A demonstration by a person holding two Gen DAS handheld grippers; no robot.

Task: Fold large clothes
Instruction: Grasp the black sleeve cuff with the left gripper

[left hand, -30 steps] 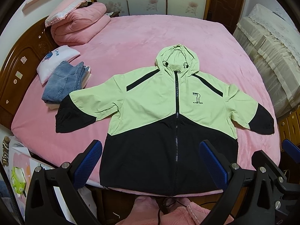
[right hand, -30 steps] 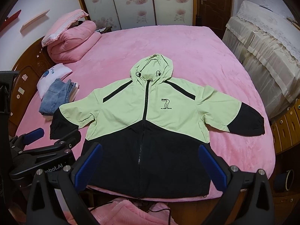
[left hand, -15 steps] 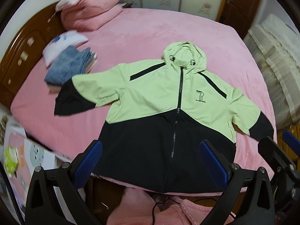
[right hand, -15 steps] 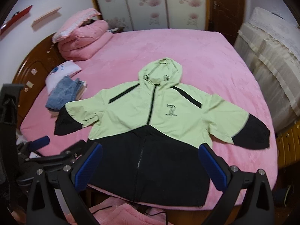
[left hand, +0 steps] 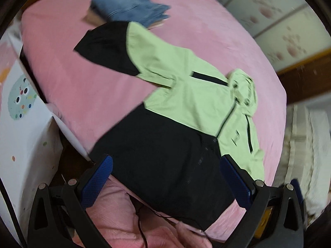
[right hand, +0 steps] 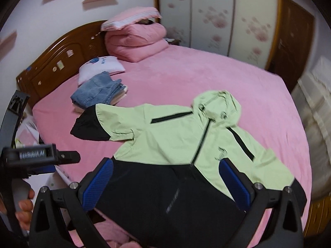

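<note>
A hooded jacket [left hand: 186,107] [right hand: 175,140], pale green above and black below, lies spread flat and zipped on the pink bed [left hand: 86,91] [right hand: 186,78], hood away from me. Its left sleeve ends in a black cuff [left hand: 103,45] [right hand: 89,128] next to the folded jeans. My left gripper [left hand: 165,181] is open above the black hem at the bed's near edge, holding nothing. My right gripper [right hand: 165,186] is also open over the black lower half, empty. The left gripper's body [right hand: 39,157] and a hand [right hand: 24,204] show at the left of the right wrist view.
Folded jeans [left hand: 128,6] [right hand: 97,91] and a white pillow [right hand: 101,68] lie at the bed's left. A pink quilt stack [right hand: 134,41] sits by the wooden headboard [right hand: 62,57]. A white box with a cartoon print [left hand: 20,107] stands at the bed's left corner. A cable [left hand: 142,217] hangs below the hem.
Both grippers swung left and came closer to the jacket; the left wrist view has rolled strongly, so the jacket now lies diagonally. Both stay open. The jacket has not moved.
</note>
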